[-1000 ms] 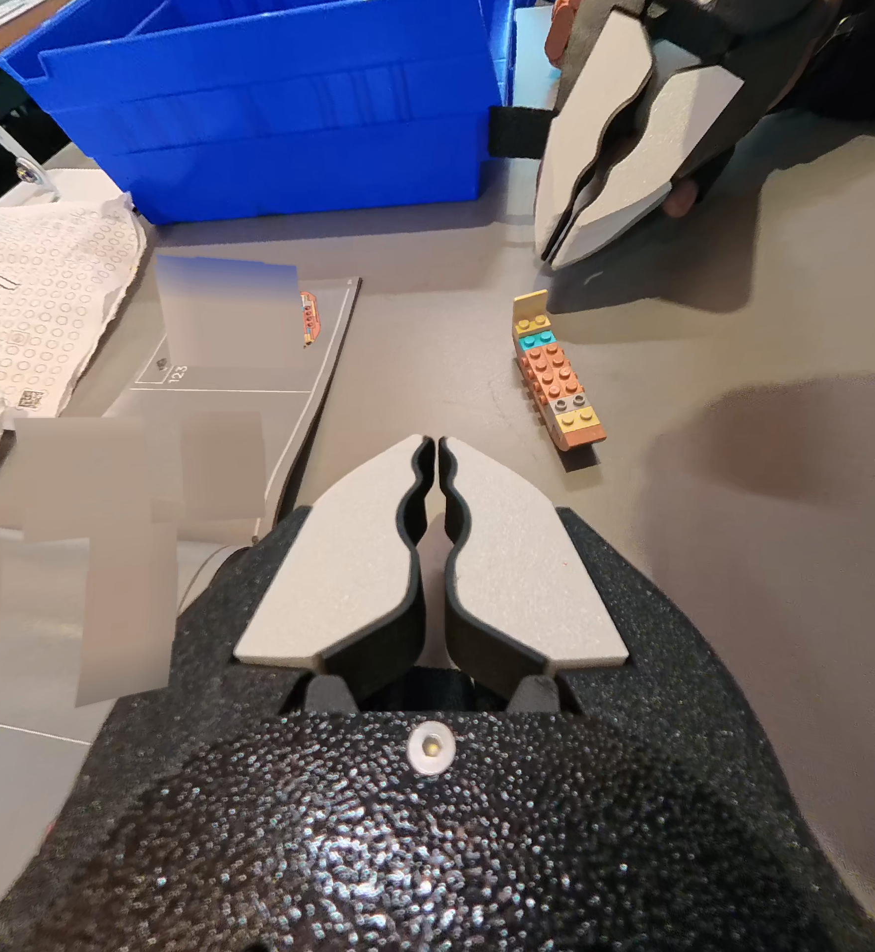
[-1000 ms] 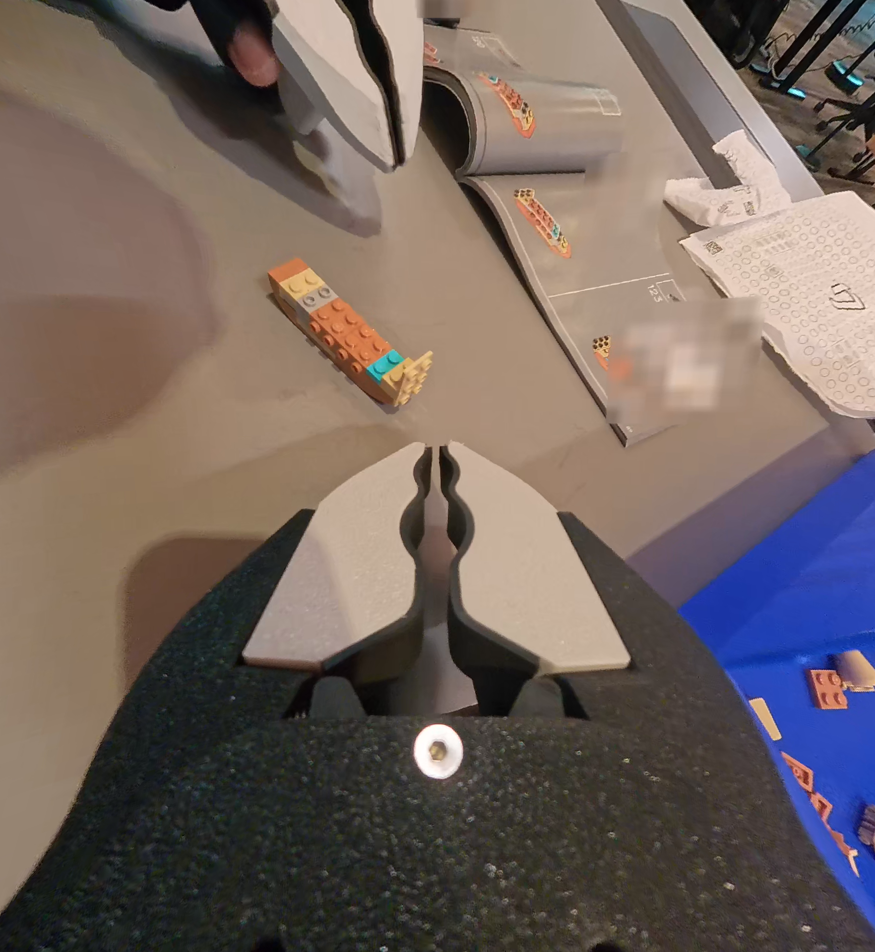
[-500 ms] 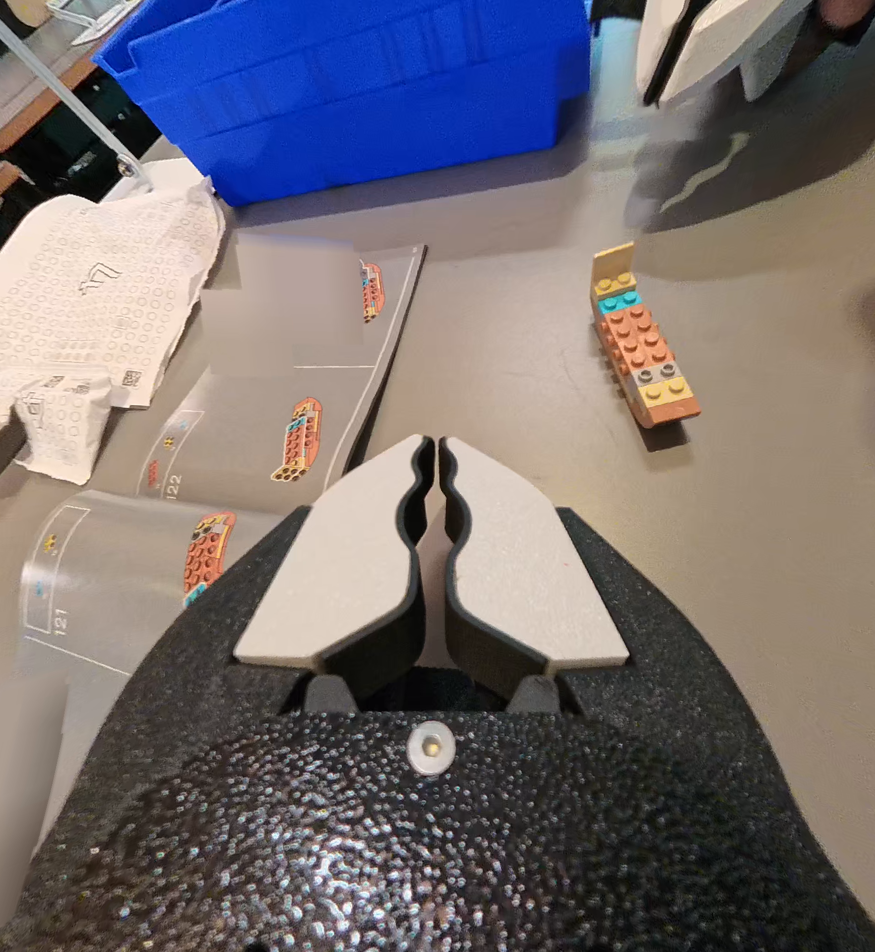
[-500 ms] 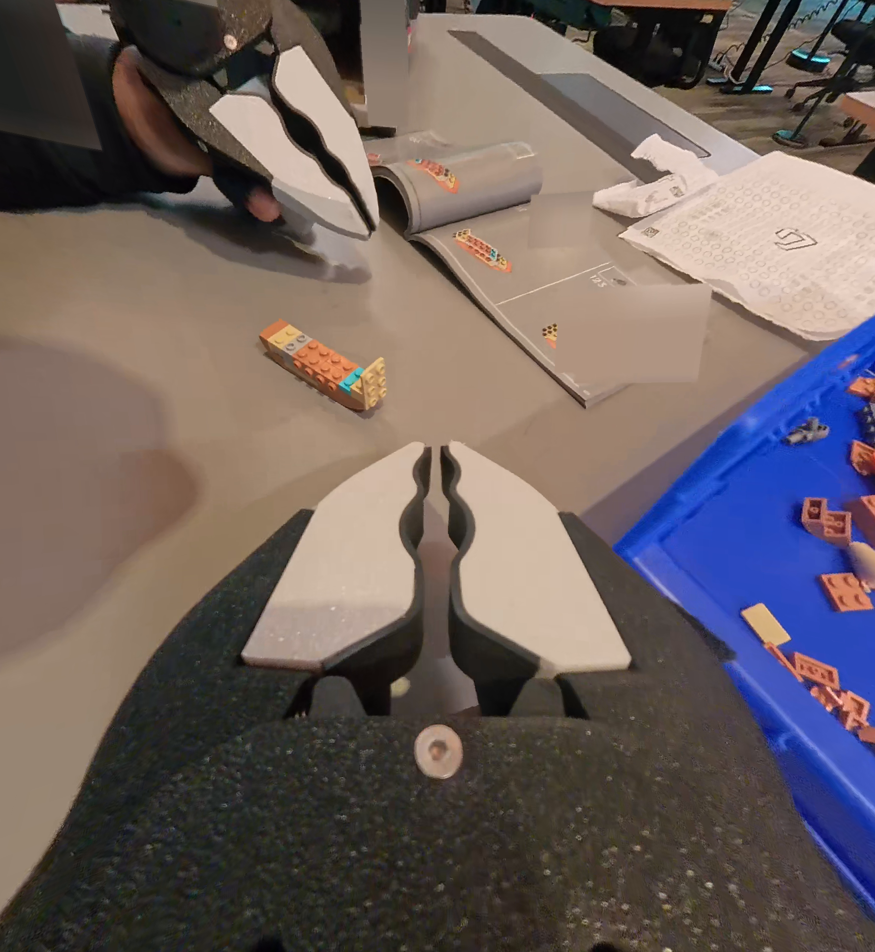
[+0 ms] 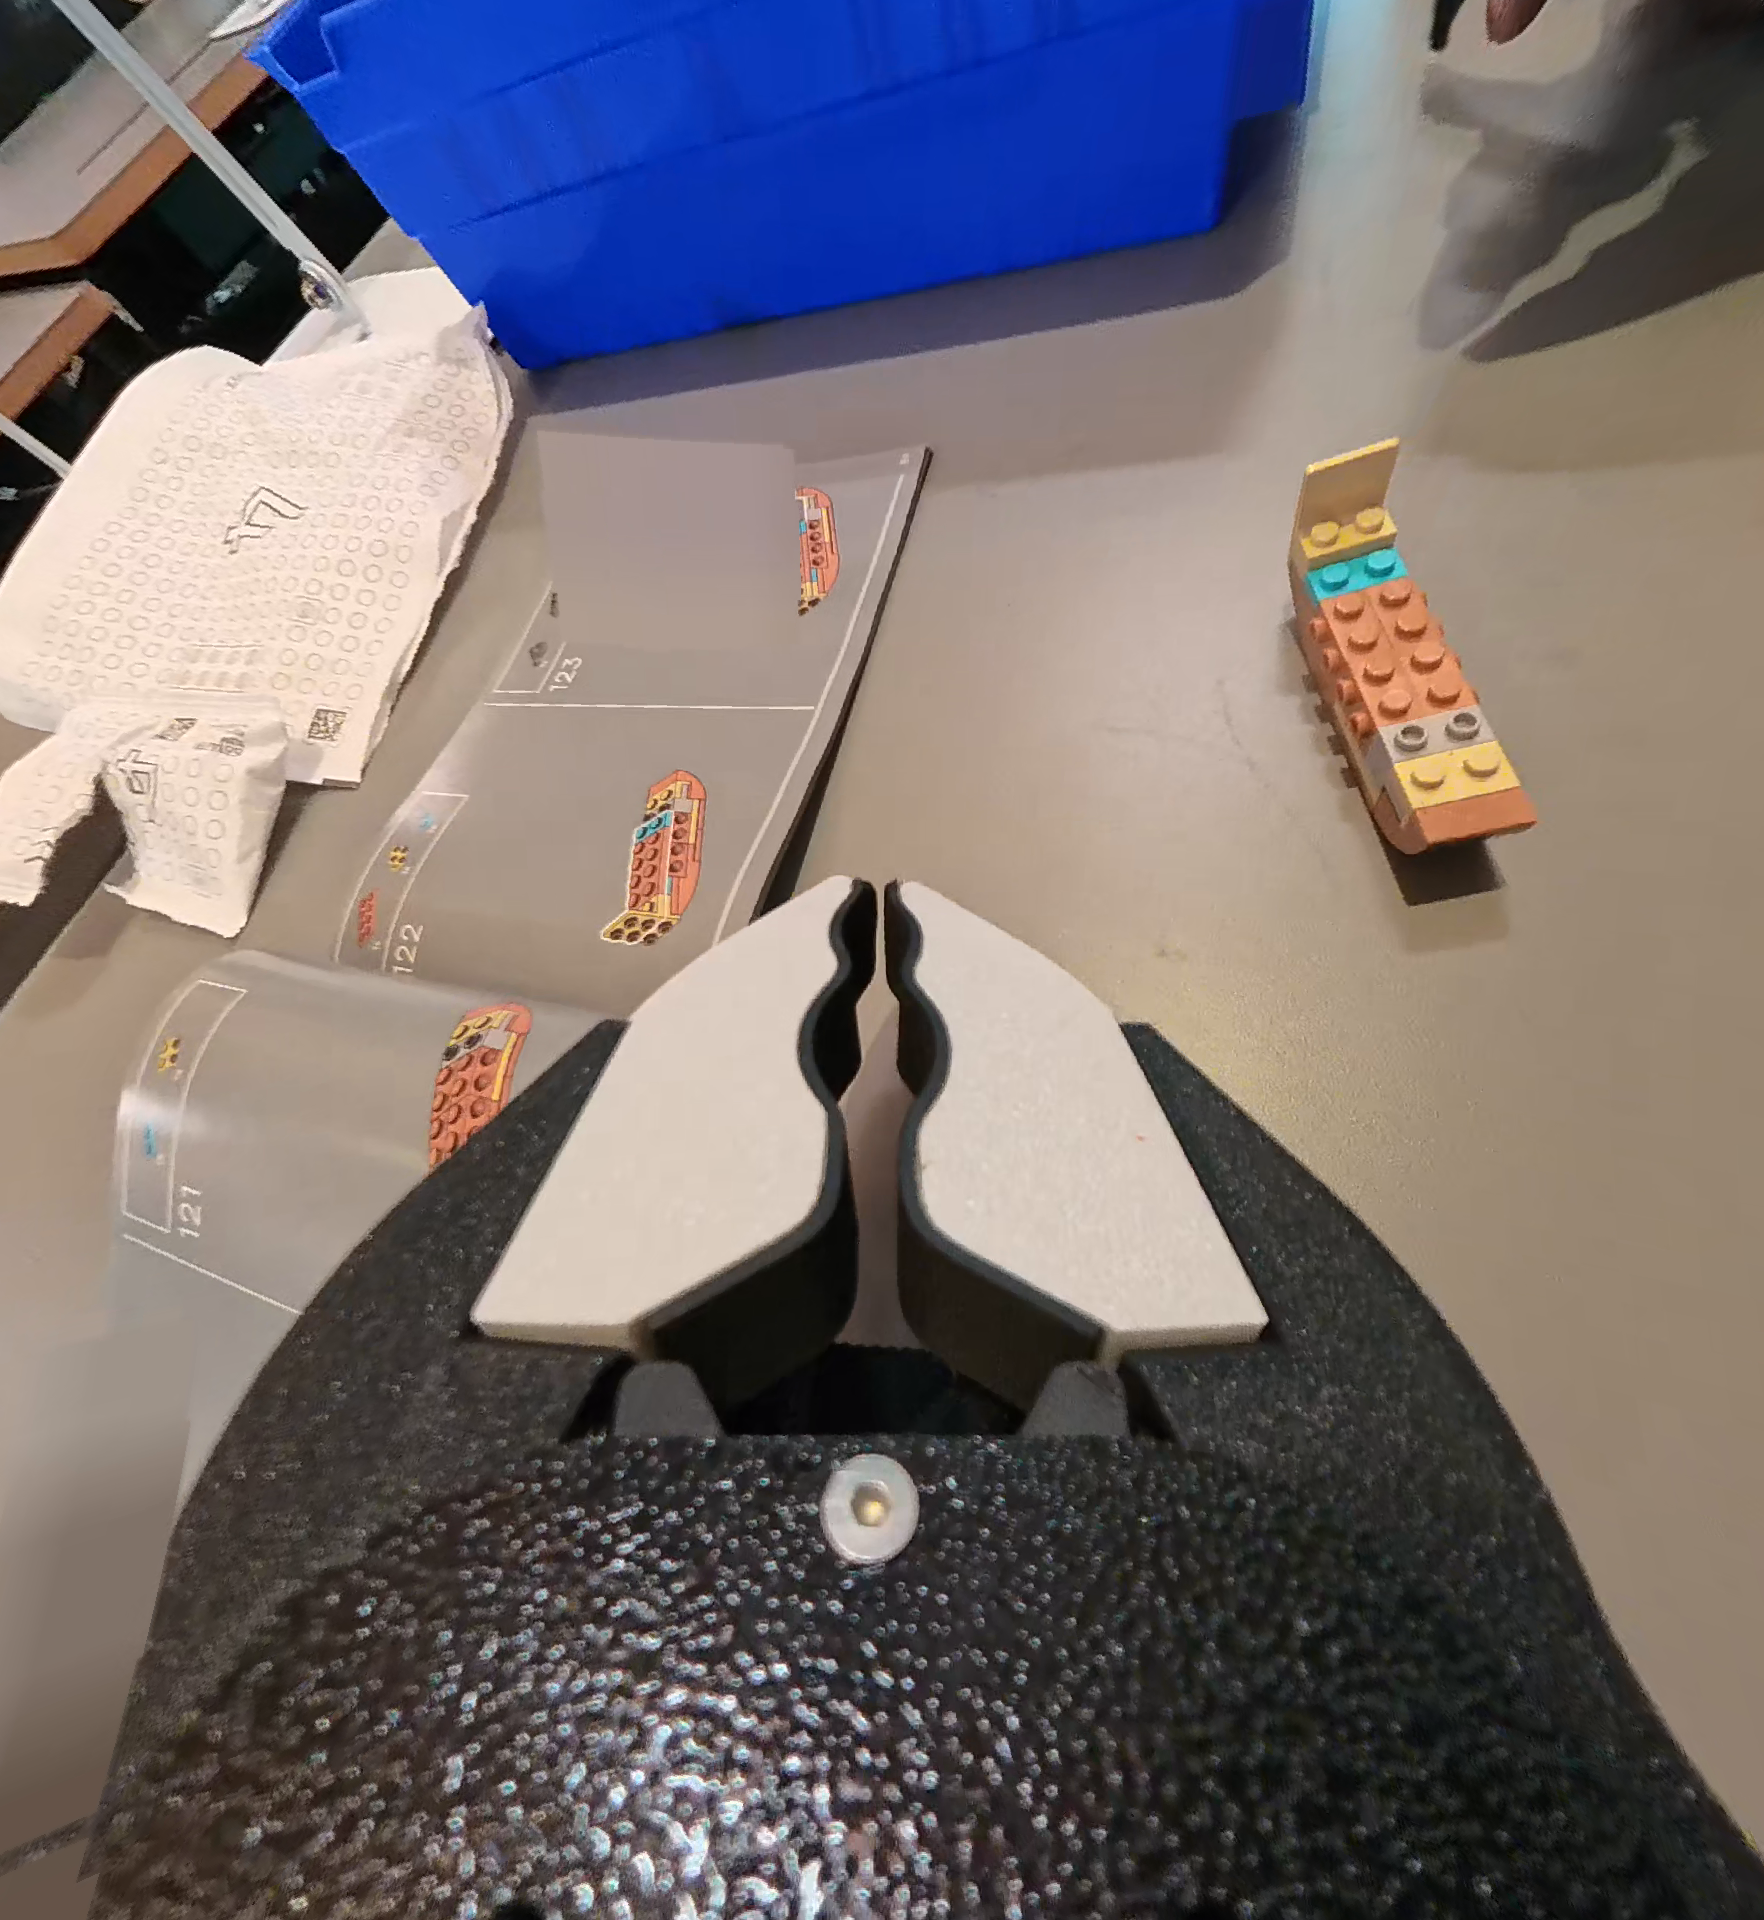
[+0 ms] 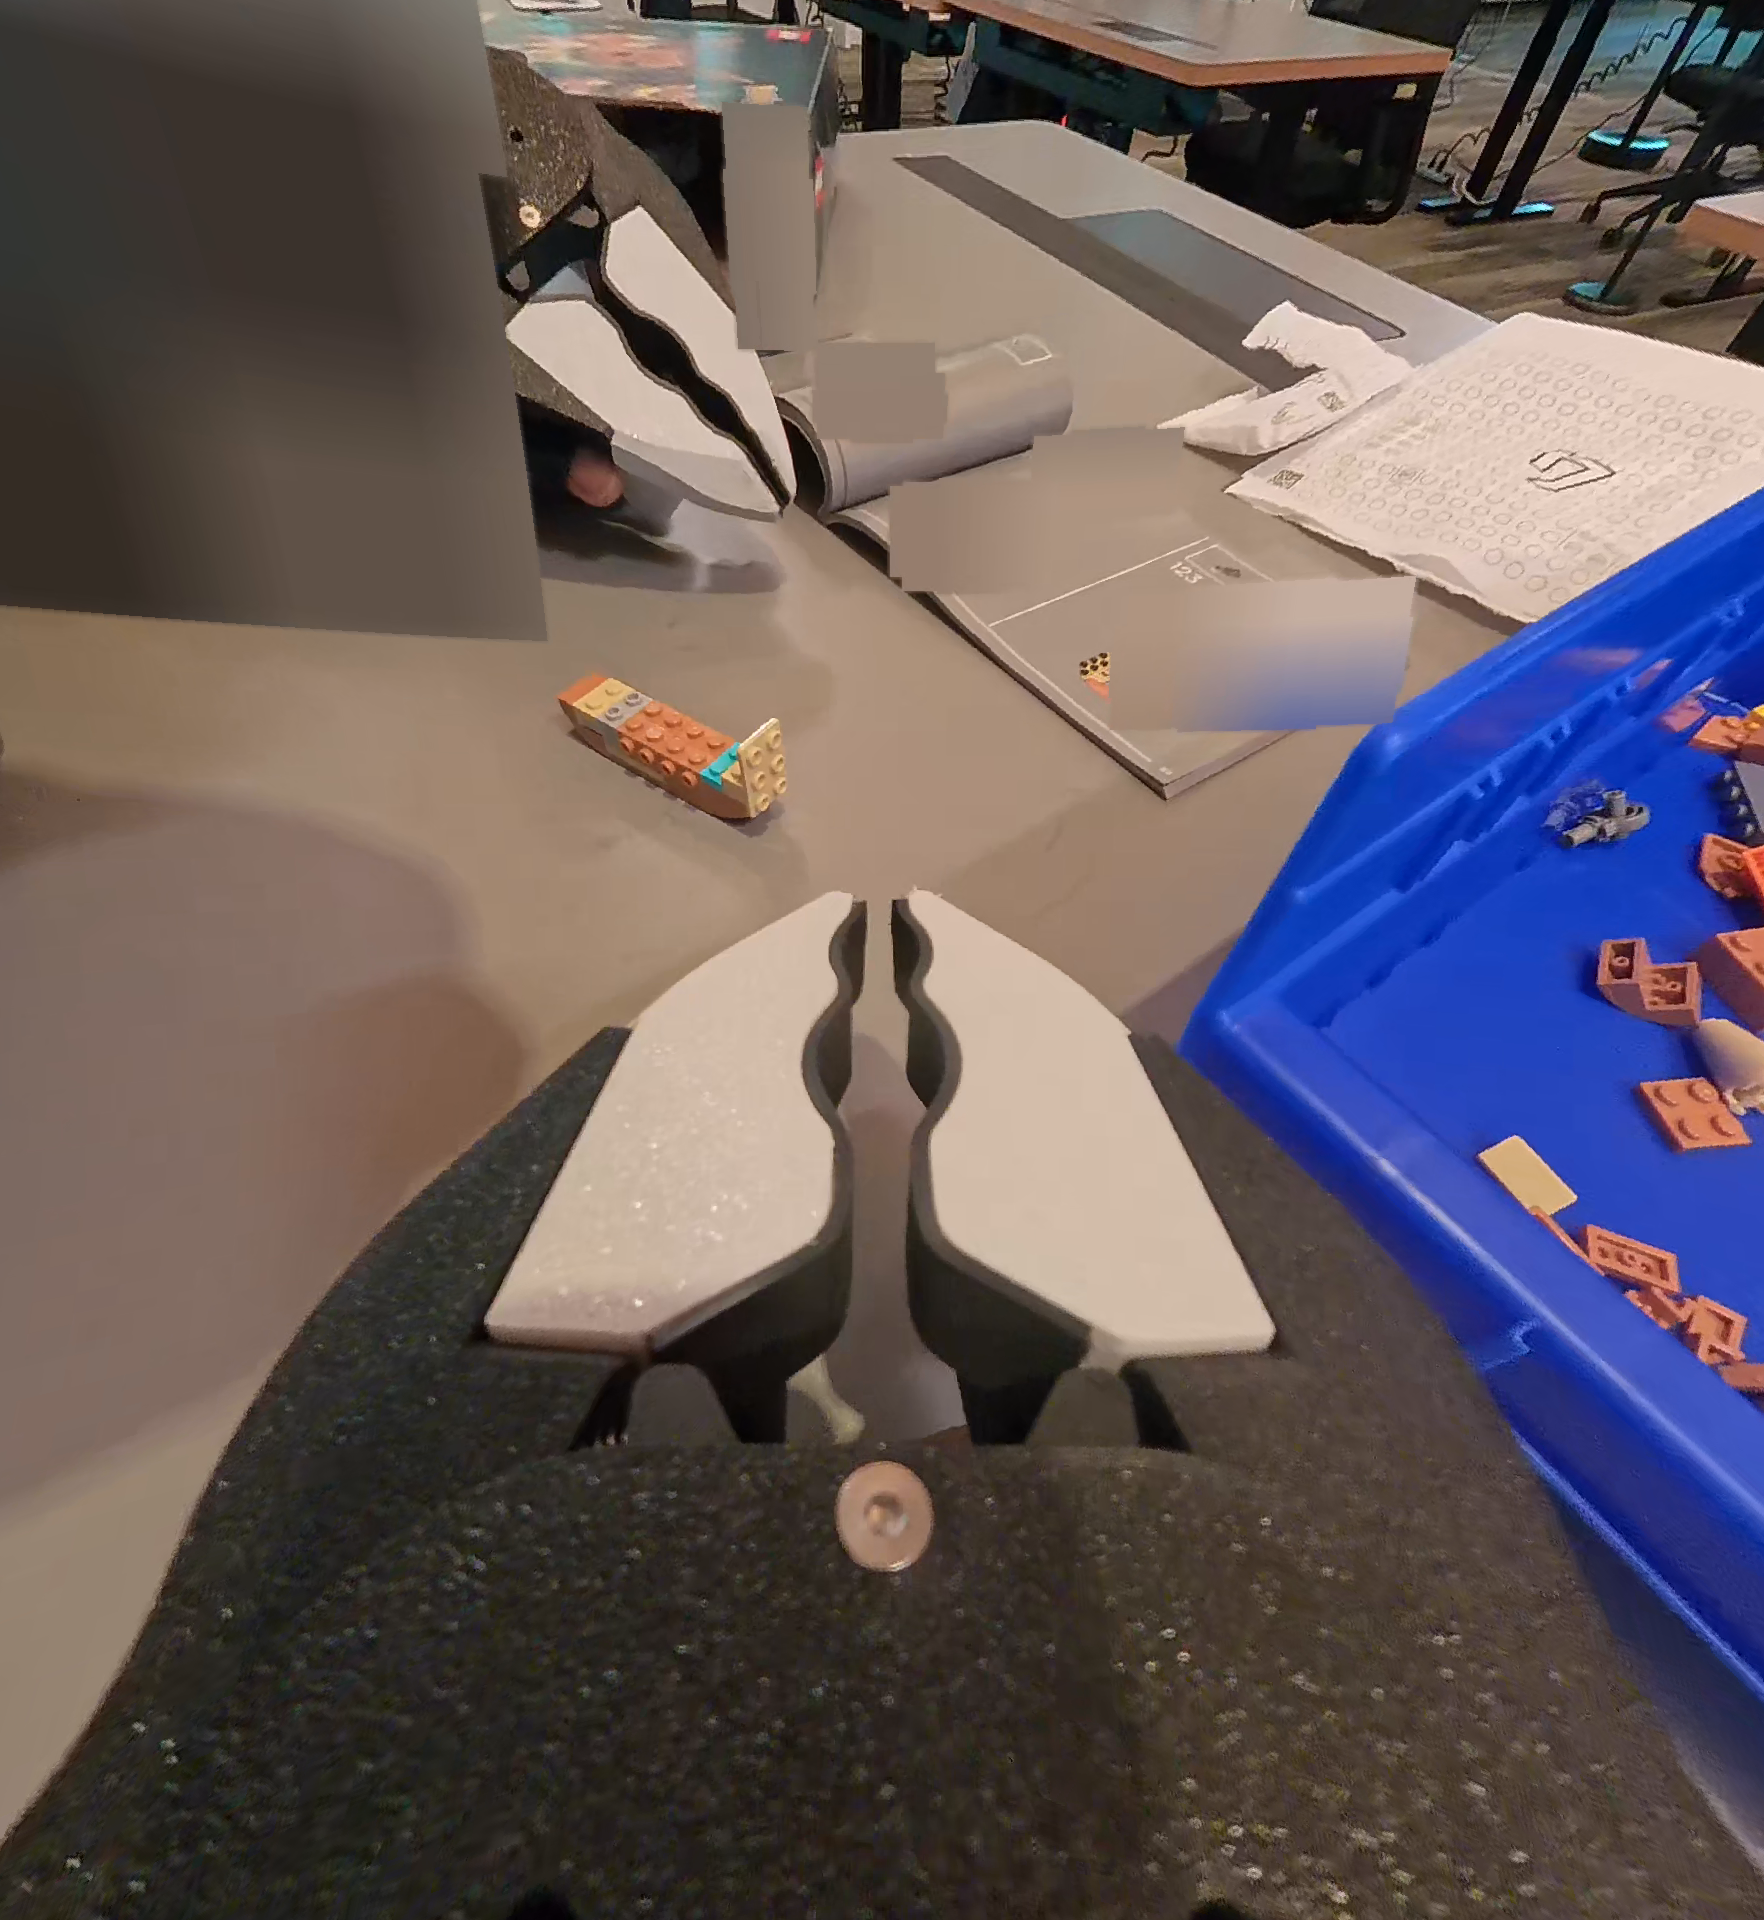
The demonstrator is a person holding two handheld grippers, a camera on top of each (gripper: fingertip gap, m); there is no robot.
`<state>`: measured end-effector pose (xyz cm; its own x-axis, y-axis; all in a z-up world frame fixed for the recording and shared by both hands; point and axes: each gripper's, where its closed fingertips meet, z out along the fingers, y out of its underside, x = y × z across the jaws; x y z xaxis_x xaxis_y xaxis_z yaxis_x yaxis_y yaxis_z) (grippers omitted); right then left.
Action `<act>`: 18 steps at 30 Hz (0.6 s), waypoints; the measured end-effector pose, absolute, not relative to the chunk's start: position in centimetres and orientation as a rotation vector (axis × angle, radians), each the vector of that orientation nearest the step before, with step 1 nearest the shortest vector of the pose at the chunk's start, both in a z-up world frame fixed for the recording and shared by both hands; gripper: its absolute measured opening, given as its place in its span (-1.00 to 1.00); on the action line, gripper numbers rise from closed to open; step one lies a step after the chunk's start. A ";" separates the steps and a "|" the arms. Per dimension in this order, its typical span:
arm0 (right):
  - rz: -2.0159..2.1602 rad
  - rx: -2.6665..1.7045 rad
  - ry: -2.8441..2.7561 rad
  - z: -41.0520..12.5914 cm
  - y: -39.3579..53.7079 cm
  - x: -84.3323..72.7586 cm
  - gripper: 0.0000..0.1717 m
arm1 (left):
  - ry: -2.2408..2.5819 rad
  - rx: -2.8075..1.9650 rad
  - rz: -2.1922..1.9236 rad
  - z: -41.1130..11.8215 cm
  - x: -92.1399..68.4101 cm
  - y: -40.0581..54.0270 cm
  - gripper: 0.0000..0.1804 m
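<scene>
A small brick model [image 5: 1397, 665], orange with a tan upright plate, teal, grey and yellow parts, lies on the grey table. It is ahead and to the right of my left gripper [image 5: 880, 888], which is shut on nothing beside the open instruction booklet [image 5: 649, 644]. In the right wrist view the model [image 6: 675, 743] lies ahead and to the left of my right gripper [image 6: 880, 902]. Its jaws stand a narrow slit apart with nothing between them, next to the blue bin [image 6: 1480, 935]. The left gripper [image 6: 779, 499] shows far off, shut, at the booklet [image 6: 1054, 644].
The blue bin [image 5: 805, 177] stands at the back and holds several loose bricks [image 6: 1751, 977]. Torn white paper bags [image 5: 234, 561] lie left of the booklet and also show in the right wrist view [image 6: 1543, 468]. A dark box [image 6: 670, 52] stands behind the left gripper. The grippers' ends are close to 20 cm from one another.
My right gripper has drawn back and turned toward the bin, leaving the left view. Its jaws have parted a little. My left gripper has pulled back over the booklet, still shut.
</scene>
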<state>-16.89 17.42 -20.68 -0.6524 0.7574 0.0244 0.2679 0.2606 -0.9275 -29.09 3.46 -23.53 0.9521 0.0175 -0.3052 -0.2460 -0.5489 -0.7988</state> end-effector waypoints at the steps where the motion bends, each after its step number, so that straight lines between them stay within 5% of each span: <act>1: 1.378 -0.926 -2.067 -20.7 17.4 -16.9 -0.95 | 0.165 -2.129 0.346 -23.6 -29.1 3.5 -0.99; 18: 1.395 -0.807 -2.088 -20.0 16.7 -16.0 -0.89 | 0.190 -2.122 0.355 -23.5 -28.8 3.5 -0.99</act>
